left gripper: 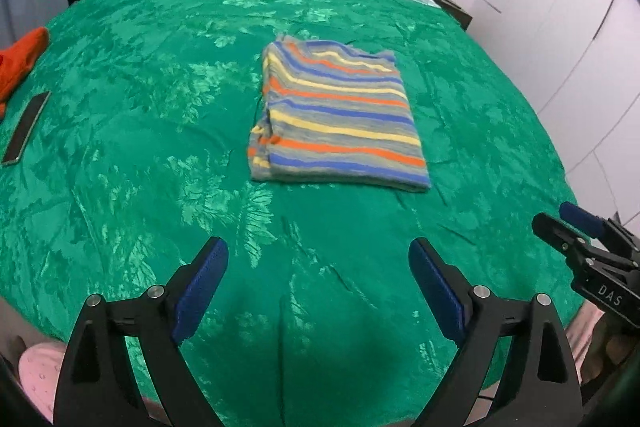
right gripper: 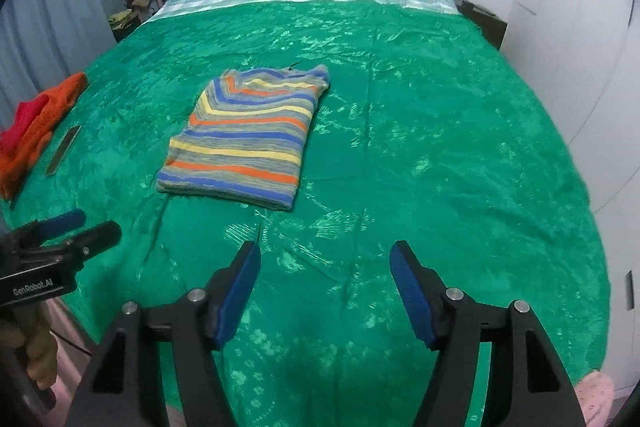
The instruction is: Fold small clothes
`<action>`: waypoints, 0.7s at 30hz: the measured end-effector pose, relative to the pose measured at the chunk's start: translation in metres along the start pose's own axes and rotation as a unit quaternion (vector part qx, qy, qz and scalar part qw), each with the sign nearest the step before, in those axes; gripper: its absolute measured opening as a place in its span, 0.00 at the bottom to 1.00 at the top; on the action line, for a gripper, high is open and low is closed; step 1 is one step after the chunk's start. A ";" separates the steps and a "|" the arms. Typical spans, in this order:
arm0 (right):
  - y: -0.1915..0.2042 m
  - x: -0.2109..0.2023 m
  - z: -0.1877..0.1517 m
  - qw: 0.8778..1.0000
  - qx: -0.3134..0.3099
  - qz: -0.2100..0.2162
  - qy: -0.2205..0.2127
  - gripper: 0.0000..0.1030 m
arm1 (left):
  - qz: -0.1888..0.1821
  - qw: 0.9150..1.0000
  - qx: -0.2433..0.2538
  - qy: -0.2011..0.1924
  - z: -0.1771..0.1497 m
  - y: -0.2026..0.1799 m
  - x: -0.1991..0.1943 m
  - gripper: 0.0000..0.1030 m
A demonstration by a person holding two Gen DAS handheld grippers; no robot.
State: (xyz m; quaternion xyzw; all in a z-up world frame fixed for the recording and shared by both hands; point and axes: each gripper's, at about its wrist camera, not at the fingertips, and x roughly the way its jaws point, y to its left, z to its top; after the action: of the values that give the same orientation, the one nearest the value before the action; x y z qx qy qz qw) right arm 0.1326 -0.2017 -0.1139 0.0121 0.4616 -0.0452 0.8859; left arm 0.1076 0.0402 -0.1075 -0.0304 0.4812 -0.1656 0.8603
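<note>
Two grippers: both hang over the near edge of the bed, tilted down toward it, with nothing in either.
Left gripper (left gripper: 318,259): spread wide, blue pads far apart, only green cover between them; no cloth touched.
Right gripper (right gripper: 325,261): also parted, a little less wide by the look of it, and empty; seen from the left wrist view it sits at the right border, well apart from the shirt.
Striped shirt (left gripper: 336,115): lies folded into a neat rectangle in the middle of the bed, stripes of orange, yellow, blue and grey running across it, flat and square to the near edge.
Why it lies there: the middle of the bed gives a broad flat place to work, and the shirt sits within reach of both grippers; my judgement is that this fold is done and the open, empty grippers have let it go.
Bed (right gripper: 440,147): covered by a shiny green spread with a leaf pattern; a checked sheet and a cream pillow lie at the far end.
Orange garment (right gripper: 40,123): bunched at the left edge with something red, well apart from the shirt; probably the next piece to fold.
Dark flat strip (left gripper: 26,127): lies near the orange garment; what it is I cannot tell.
Writing: "DAS" on the right gripper's body in the left wrist view; "GenRobot.AI" on the left gripper's body in the right wrist view.
</note>
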 end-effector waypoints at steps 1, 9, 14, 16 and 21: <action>0.000 -0.003 -0.001 1.000 -0.001 -0.003 -0.002 0.65 | 0.001 1.000 0.001 -0.002 0.000 -0.001 -0.001 0.90; -0.001 -0.016 -0.005 1.000 -0.004 -0.017 -0.008 0.65 | 0.013 1.000 0.019 -0.008 -0.005 -0.010 -0.012 0.92; -0.008 -0.006 -0.010 1.000 0.017 0.023 -0.001 0.76 | 0.016 1.000 0.001 0.009 -0.006 0.003 -0.002 0.93; -0.012 0.003 -0.015 0.998 0.031 0.046 0.010 0.76 | 0.012 1.000 -0.016 0.016 -0.005 0.013 0.003 0.93; -0.023 0.029 -0.020 0.992 0.070 0.106 0.030 0.76 | -0.009 0.999 -0.044 0.027 0.016 0.035 0.021 0.93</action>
State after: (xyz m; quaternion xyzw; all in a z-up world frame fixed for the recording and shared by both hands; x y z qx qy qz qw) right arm 0.1307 -0.2251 -0.1485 0.1239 0.4799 0.0169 0.8684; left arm 0.1400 0.0652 -0.1234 -0.0686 0.5108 -0.1527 0.8433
